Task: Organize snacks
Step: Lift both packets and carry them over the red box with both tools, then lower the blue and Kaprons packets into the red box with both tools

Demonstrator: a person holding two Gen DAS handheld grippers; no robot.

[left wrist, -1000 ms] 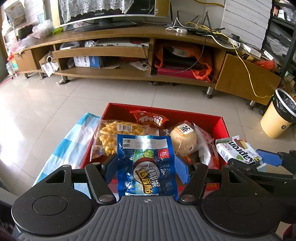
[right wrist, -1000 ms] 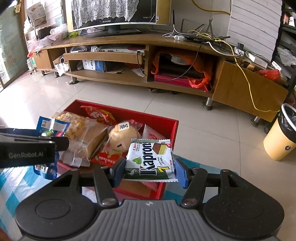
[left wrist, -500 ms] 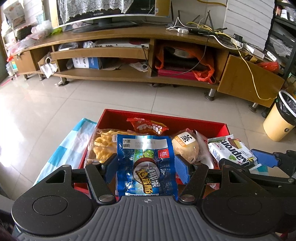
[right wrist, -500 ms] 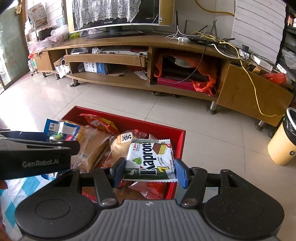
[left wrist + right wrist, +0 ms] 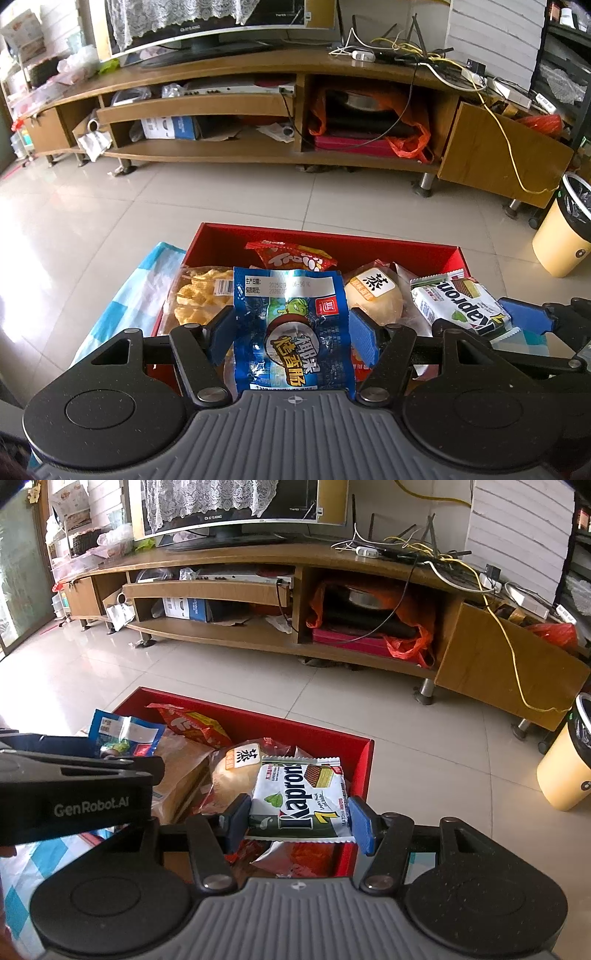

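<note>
My left gripper (image 5: 291,334) is shut on a blue snack packet (image 5: 291,325) and holds it above the red box (image 5: 325,243). My right gripper (image 5: 299,818) is shut on a white and green Kapron wafer pack (image 5: 299,801) above the box's right side (image 5: 362,760). The wafer pack also shows in the left wrist view (image 5: 461,306). The blue packet also shows in the right wrist view (image 5: 122,734). In the box lie a yellow crisps bag (image 5: 199,299), a red snack bag (image 5: 291,256) and a round bun (image 5: 373,295).
The box sits on a blue and white checked cloth (image 5: 129,295) on a surface above a tiled floor. A wooden TV stand (image 5: 258,122) runs along the back. A yellow waste bin (image 5: 565,229) stands at the right.
Both grippers have moved forward and slightly up over the box with their packets still held. The right gripper has come closer to the left one.
</note>
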